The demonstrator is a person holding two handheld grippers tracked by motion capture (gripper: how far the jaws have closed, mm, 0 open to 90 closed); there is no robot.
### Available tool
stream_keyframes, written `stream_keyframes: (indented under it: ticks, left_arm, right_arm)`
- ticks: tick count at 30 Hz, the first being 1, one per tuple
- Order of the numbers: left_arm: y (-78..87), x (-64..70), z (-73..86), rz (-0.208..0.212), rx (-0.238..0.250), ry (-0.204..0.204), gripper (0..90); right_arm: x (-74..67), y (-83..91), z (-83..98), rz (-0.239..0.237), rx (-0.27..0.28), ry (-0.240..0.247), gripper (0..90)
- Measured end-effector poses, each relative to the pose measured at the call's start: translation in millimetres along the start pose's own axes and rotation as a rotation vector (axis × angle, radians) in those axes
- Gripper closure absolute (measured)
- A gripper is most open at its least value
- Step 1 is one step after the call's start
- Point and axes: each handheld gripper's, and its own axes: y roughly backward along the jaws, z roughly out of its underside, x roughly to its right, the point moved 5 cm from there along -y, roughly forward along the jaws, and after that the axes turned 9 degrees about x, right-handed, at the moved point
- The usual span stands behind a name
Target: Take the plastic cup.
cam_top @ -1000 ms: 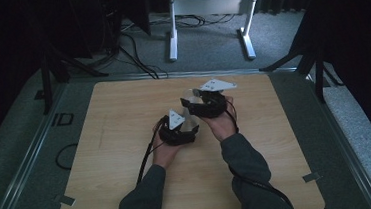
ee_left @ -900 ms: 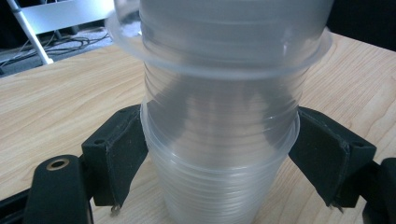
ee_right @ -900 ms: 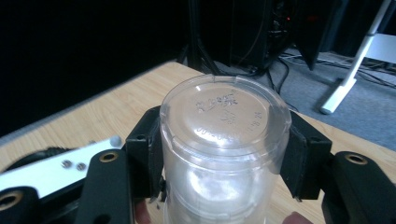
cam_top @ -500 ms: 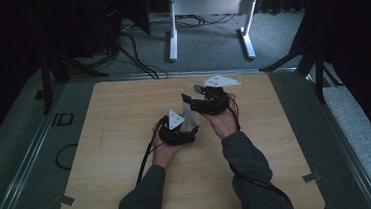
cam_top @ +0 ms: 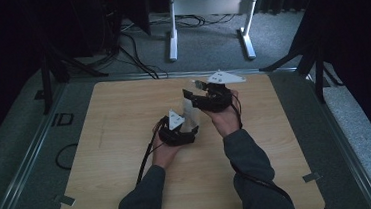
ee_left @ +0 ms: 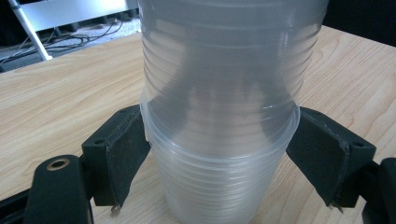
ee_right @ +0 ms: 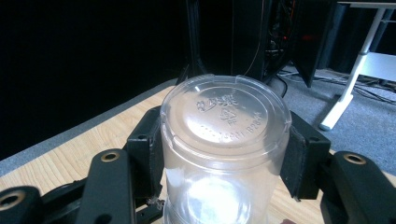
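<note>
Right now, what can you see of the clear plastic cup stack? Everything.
The clear ribbed plastic cup stack is translucent nested cups standing upside down on the wooden table, flat embossed base uppermost. The left gripper clamps the lower cup just beneath a protruding rim. The right gripper clamps the upper cup near its base. In the high view the stack sits between both hands, near the table's middle.

We note dark grey long sleeves on both forearms. Each hand carries a black gripper: the left gripper and right gripper each bear a pale three-cornered plate on top. A black cable trails from the left gripper. Brass-ringed screw holes sit behind its jaws, whose inner faces are matte black.
</note>
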Motion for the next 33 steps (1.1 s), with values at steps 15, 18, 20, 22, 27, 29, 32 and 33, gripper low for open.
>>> stream_keyframes:
  ticks: [15,18,20,22,27,29,32,33]
  left_arm:
    - [1.1,0.4,2.4,-0.014,-0.009,0.001,20.4]
    - [1.5,0.5,4.0,-0.019,-0.007,0.006,20.3]
    - [1.8,-0.1,4.7,-0.026,-0.008,0.009,20.0]
    - [2.8,-1.1,4.9,-0.025,-0.009,0.014,18.6]
    - [3.9,-5.3,6.1,-0.036,-0.015,0.028,15.1]
    - [4.6,-5.8,6.4,-0.032,-0.015,0.034,14.7]
    - [8.3,-6.1,5.5,-0.03,-0.004,0.036,14.4]
    - [9.3,-6.3,4.8,-0.03,0.001,0.043,14.3]
  right_arm:
    - [-0.3,7.0,-16.4,-0.014,0.033,-0.017,41.5]
    - [0.5,10.0,-21.7,-0.022,0.052,-0.035,41.5]
    - [1.0,11.3,-24.2,-0.02,0.056,-0.031,41.5]
    - [1.2,12.9,-26.5,-0.02,0.061,-0.027,41.5]
    - [2.0,18.5,-32.8,-0.018,0.075,-0.018,41.5]
    - [2.1,19.4,-33.4,-0.017,0.075,-0.02,41.4]
    - [6.8,23.1,-35.0,-0.005,0.079,-0.016,41.5]
    - [8.7,24.6,-35.0,0.0,0.079,-0.018,41.5]
